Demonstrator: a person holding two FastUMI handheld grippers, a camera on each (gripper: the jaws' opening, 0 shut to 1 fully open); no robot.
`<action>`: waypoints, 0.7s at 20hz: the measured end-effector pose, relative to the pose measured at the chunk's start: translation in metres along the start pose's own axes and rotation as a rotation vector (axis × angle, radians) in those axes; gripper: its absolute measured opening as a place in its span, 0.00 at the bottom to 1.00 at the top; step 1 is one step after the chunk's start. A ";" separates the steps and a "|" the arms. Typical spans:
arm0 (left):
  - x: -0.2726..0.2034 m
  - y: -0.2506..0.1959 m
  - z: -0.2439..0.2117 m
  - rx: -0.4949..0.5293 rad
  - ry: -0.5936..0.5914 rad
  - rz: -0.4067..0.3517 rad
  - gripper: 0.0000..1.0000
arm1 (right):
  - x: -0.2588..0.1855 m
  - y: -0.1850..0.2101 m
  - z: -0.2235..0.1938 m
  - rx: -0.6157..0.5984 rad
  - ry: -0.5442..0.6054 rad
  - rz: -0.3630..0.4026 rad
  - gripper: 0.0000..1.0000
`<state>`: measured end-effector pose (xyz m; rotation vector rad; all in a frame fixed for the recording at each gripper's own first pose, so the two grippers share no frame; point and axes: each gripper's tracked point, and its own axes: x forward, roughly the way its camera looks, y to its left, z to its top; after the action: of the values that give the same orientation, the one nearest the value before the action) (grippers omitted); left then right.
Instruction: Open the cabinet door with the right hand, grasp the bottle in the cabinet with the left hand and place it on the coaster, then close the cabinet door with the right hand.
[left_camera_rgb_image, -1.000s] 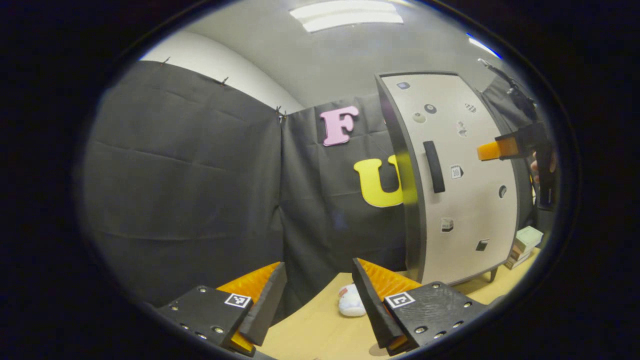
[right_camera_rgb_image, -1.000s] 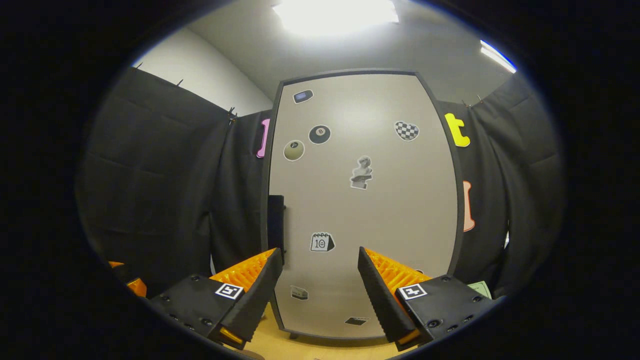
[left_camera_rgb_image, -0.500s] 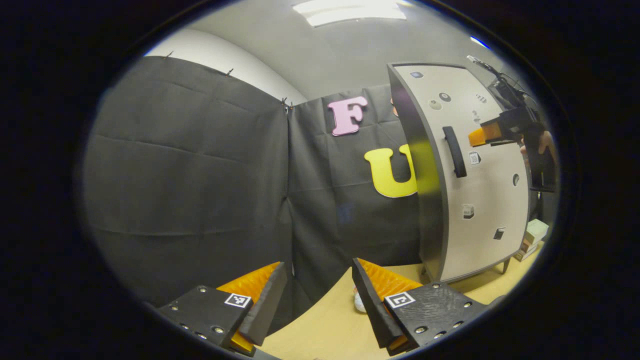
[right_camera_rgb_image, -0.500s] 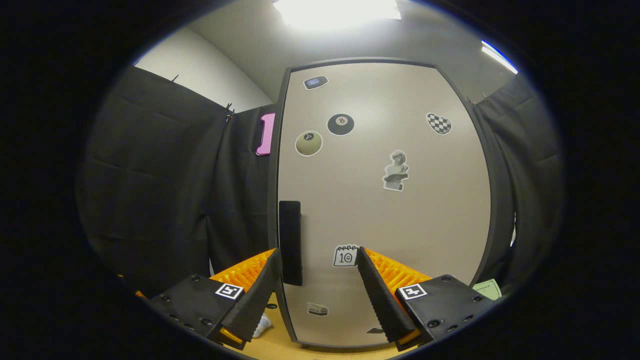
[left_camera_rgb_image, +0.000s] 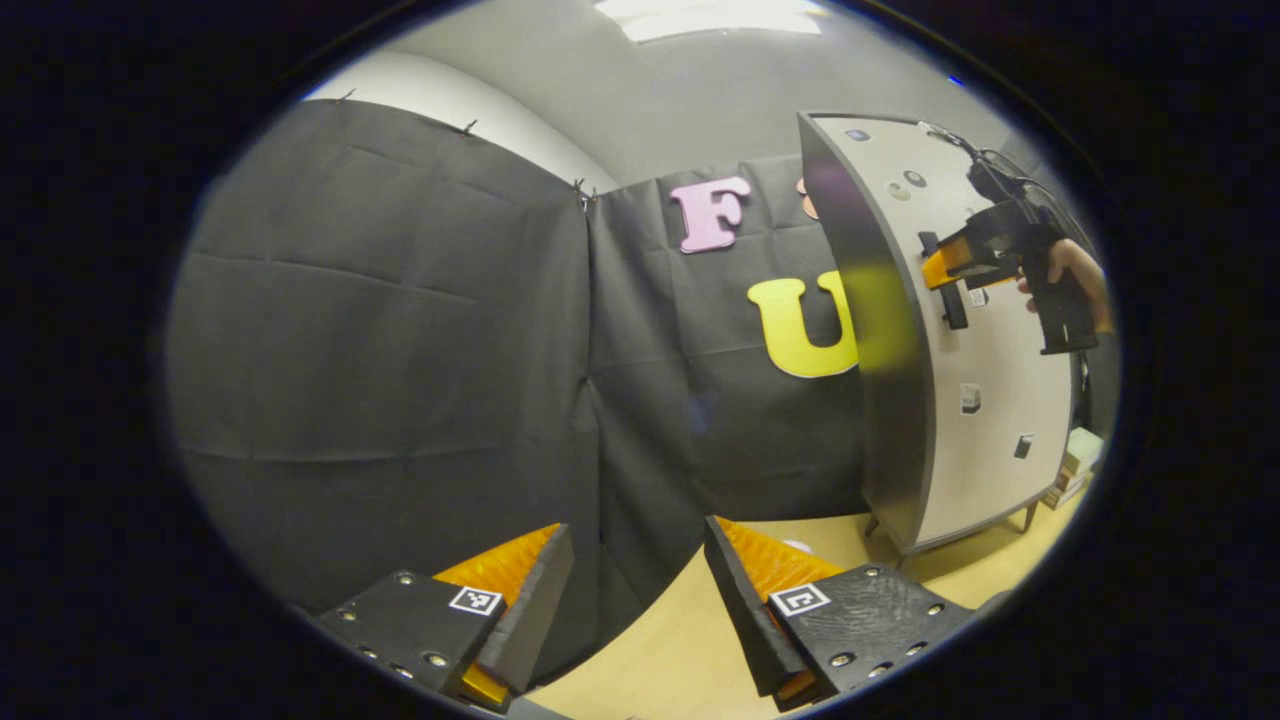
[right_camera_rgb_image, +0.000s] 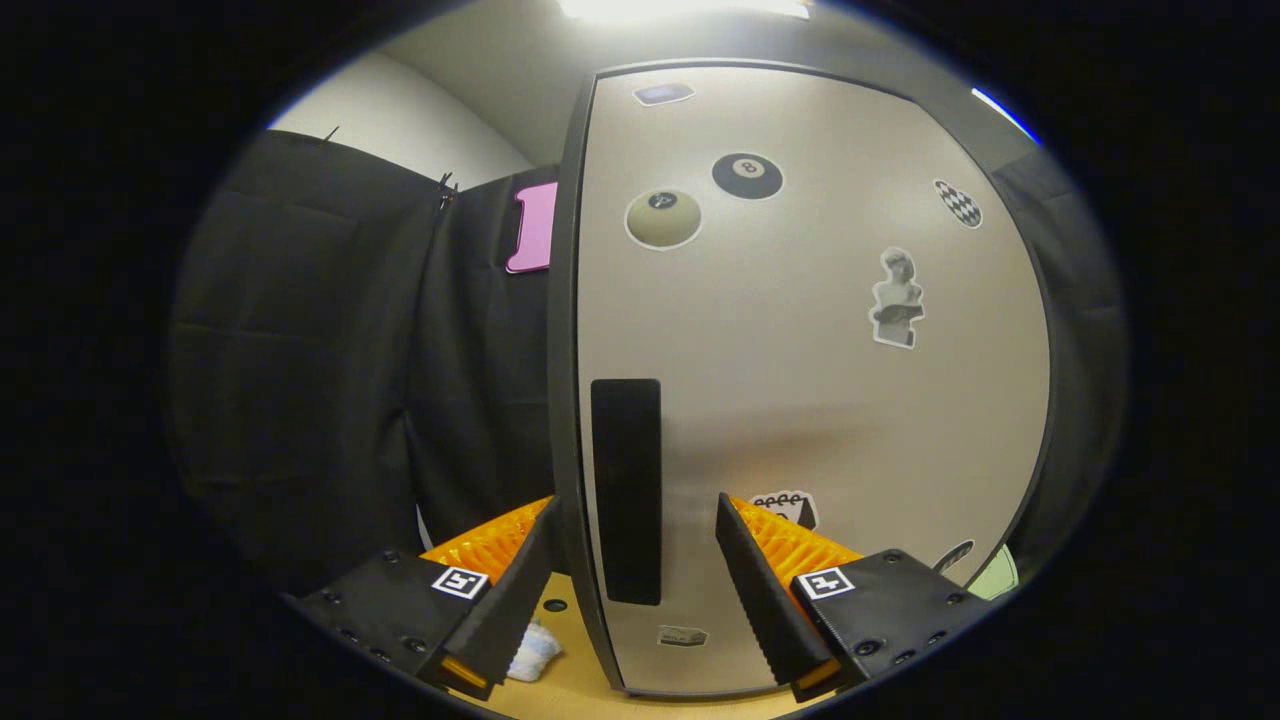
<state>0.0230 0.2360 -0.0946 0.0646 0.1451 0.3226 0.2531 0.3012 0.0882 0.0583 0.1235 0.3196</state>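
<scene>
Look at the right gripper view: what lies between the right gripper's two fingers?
The cabinet door's black handle stands in the gap of the right gripper, whose fingers are apart and not pressing on it; the cabinet door is shut.

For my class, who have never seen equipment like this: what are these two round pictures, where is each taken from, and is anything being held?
A person holds a two-finger gripper in each hand; a camera rides on each. The left gripper view looks over a wooden table at the cabinet from the side, with the other gripper and hand near its door. The right gripper view faces the closed cabinet door; its open fingers straddle the door handle. Nothing is held yet.
</scene>
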 end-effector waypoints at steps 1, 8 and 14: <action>0.003 0.002 -0.002 0.002 0.002 -0.002 0.82 | 0.004 0.000 0.000 0.008 0.005 -0.008 0.92; 0.015 -0.005 -0.005 -0.011 0.010 -0.028 0.80 | 0.010 0.003 0.007 0.029 0.005 -0.018 0.37; 0.017 -0.028 0.006 -0.006 -0.016 -0.076 0.81 | 0.000 0.004 0.005 0.007 0.034 0.054 0.23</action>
<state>0.0488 0.2153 -0.0933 0.0553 0.1308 0.2464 0.2521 0.3052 0.0934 0.0637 0.1569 0.3741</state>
